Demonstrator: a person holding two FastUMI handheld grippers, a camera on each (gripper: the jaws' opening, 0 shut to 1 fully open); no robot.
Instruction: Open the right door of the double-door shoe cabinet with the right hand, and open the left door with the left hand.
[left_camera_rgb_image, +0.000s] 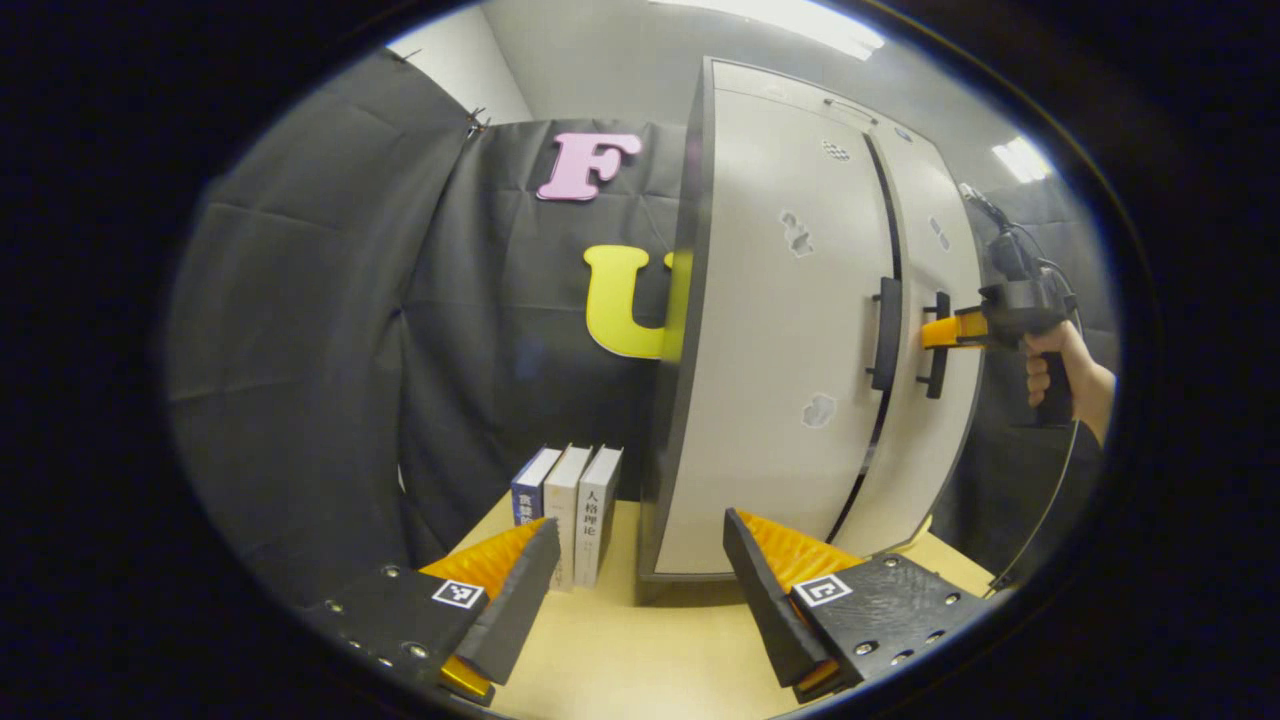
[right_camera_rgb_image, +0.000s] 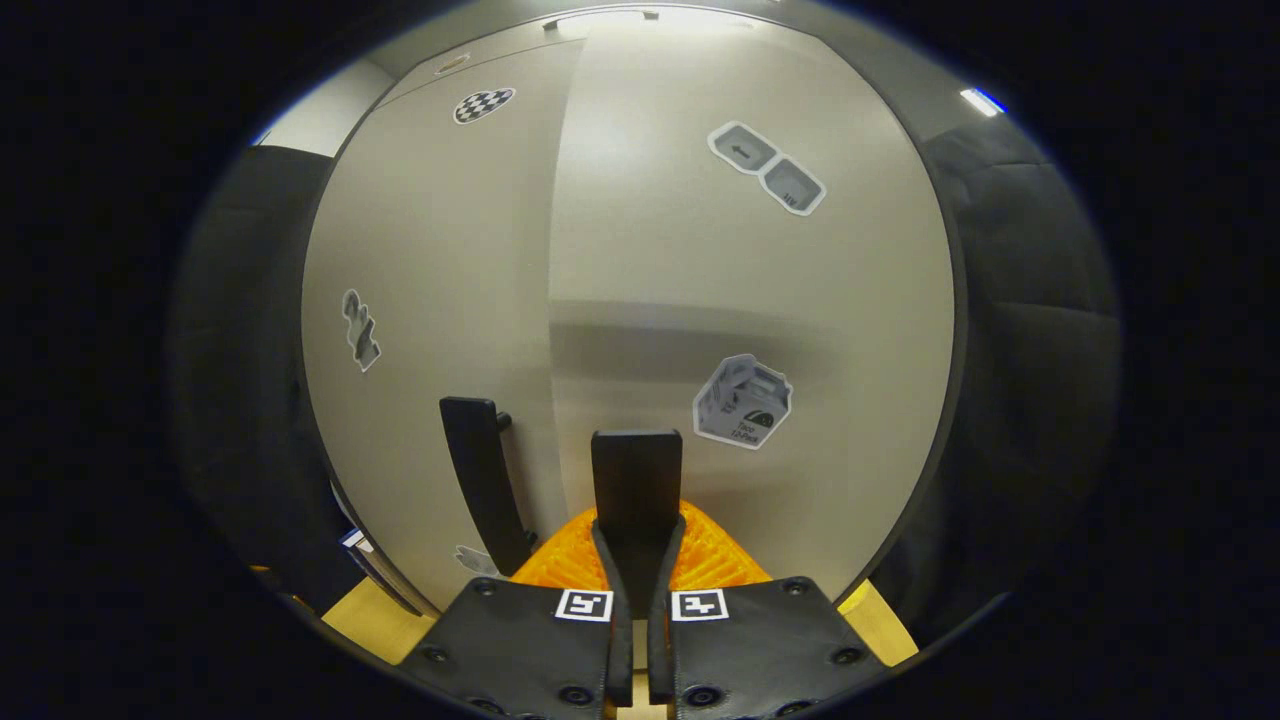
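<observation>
Right claw (right_camera_rgb_image: 636, 560) clamped on right handle (right_camera_rgb_image: 636, 480), apparently; left claw (left_camera_rgb_image: 640, 590) wide open, empty. Risk: shallow grip slipping off when pulled.

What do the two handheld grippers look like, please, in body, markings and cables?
The left gripper has dark plates with screws, each bearing a square black-and-white tag, and ribbed orange backing behind its wedge-shaped fingers. The right gripper has the same plates, tags and orange ribbing. Seen from the left gripper view, it has a dark pistol-grip body with a cable hanging down.

The shoe cabinet (left_camera_rgb_image: 800, 340) is seen from well back and leftward in the left gripper view. It is faced close up in the right gripper view. Both door handles are shared.
</observation>
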